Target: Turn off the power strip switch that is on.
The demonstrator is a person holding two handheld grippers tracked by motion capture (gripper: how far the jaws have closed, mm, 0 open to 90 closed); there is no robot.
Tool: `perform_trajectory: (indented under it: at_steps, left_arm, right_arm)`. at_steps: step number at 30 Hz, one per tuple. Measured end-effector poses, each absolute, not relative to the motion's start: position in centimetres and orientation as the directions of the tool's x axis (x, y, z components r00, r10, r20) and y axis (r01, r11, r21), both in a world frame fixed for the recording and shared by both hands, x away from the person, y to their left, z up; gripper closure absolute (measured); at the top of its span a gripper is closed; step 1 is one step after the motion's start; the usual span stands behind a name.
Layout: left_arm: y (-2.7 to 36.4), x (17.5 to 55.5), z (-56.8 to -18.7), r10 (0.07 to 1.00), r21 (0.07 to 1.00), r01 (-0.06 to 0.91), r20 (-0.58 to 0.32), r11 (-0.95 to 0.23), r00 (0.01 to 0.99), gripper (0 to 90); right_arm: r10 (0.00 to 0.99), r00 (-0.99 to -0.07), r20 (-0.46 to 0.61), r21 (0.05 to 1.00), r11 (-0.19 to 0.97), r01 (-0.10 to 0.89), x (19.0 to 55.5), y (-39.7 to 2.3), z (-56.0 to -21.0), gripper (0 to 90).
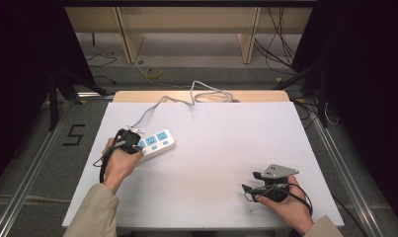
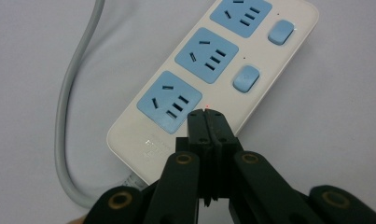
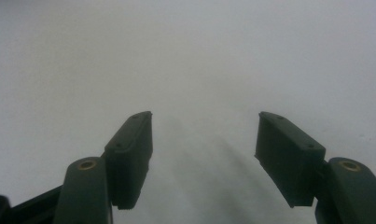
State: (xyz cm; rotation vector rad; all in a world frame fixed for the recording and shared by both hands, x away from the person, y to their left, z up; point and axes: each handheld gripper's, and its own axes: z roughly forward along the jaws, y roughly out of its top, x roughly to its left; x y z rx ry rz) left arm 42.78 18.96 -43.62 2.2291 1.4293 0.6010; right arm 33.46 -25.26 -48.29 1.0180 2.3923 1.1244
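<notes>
High view: the power strip (image 1: 156,143) lies near the left edge of the worktop (image 1: 211,163), about midway between its near and far edges, its grey cable (image 1: 186,96) running off over the far edge
Left tongs (image 2: 206,113): jaws pressed together with nothing between them, tips on the strip's white face beside the nearest blue socket (image 2: 169,101), where the third rocker switch would sit; a small red light (image 2: 207,107) shows just above the tips
Right tongs (image 3: 204,154): jaws wide apart and holding nothing, over bare worktop near the near right corner
Step in hand: judged to be pressing the nearest switch with the closed tips
How to do it well: push straight down on the switch, short and firm, so the light strip does not skid; keep the tips off the socket slots
Steadying: the right tongs could come across and hold the strip's far end (image 1: 171,137) if it slides
Edges: the strip sits close to the left edge, so a sideways shove risks nudging it off
Open room: the middle and right of the worktop give wide free space for both hands
</notes>
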Motion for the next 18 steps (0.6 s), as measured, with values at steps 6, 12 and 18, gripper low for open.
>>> perform_trajectory:
  at_steps: [6, 12, 18]
  left_arm:
    - [18.95, 42.96, -43.76, 0.913, 0.556, 0.733, 0.139, -0.393, 0.384, 89.7]
    - [18.95, 43.19, -43.91, 0.912, 0.549, 0.735, 0.146, -0.398, 0.384, 89.7]
    - [18.94, 43.42, -44.03, 0.912, 0.545, 0.738, 0.146, -0.398, 0.384, 89.7]
  right_arm:
    - [0.713, -0.701, 0.022, 0.764, 0.440, 0.471, 33.47, -25.26, -48.29, 37.2]
    - [0.714, -0.700, 0.022, 0.764, 0.440, 0.472, 33.48, -25.27, -48.29, 37.2]
    - [0.714, -0.700, 0.022, 0.764, 0.440, 0.472, 33.48, -25.27, -48.29, 37.2]
